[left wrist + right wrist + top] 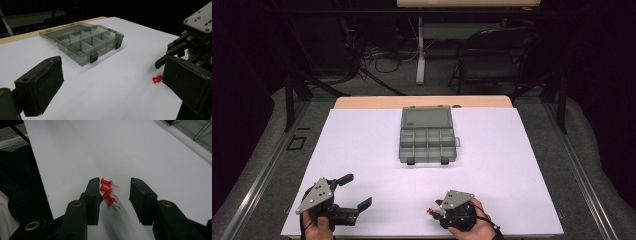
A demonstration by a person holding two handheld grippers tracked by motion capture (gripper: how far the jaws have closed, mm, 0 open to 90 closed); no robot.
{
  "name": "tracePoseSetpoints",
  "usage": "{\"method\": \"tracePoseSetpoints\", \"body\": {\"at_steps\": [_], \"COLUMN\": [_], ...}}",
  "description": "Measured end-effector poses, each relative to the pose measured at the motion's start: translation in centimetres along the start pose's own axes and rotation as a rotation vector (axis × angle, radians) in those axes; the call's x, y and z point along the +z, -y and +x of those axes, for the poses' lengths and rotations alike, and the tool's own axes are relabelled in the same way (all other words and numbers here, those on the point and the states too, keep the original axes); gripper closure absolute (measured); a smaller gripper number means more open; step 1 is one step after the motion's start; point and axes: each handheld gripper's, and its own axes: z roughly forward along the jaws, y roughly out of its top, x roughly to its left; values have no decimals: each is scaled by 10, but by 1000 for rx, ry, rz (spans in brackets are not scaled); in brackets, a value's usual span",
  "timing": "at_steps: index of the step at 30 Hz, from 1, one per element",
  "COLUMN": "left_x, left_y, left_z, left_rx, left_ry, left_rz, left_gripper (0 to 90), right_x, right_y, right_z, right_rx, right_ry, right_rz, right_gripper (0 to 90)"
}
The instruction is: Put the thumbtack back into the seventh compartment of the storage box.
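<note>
Red push pins [430, 211] in high view: a speck at white sheet's [362, 150] near edge, count unreadable. In left gripper view, pins partly screened behind left gripper's [110, 82] jaw. Organizer box [197, 130] cropped at top right corner in right gripper view. Compartment contents too small to judge.

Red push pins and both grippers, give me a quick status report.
Right gripper jaws straddle three red push pins, not clamped. Left gripper open, holding nothing. Compartment box lid open. Nothing between pins and box.
</note>
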Motion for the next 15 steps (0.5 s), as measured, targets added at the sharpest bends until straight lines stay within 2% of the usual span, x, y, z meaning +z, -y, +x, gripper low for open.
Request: {"method": "tracePoseSetpoints", "body": {"at_steps": [5, 11, 15], "left_x": [0, 1, 0], "left_y": [0, 0, 0], "left_z": [0, 0, 1], "left_rx": [-2, -3, -3], "left_ry": [2, 5, 10], "left_rz": [0, 1, 5], "left_gripper": [53, 68, 72], "right_x": [1, 3, 4], "right_y": [1, 4, 4], "right_z": [0, -3, -4], "right_rx": [18, 42, 39], "right_ry": [-18, -30, -42], "right_rz": [24, 36, 28], "right_gripper": [728, 738, 739]}}
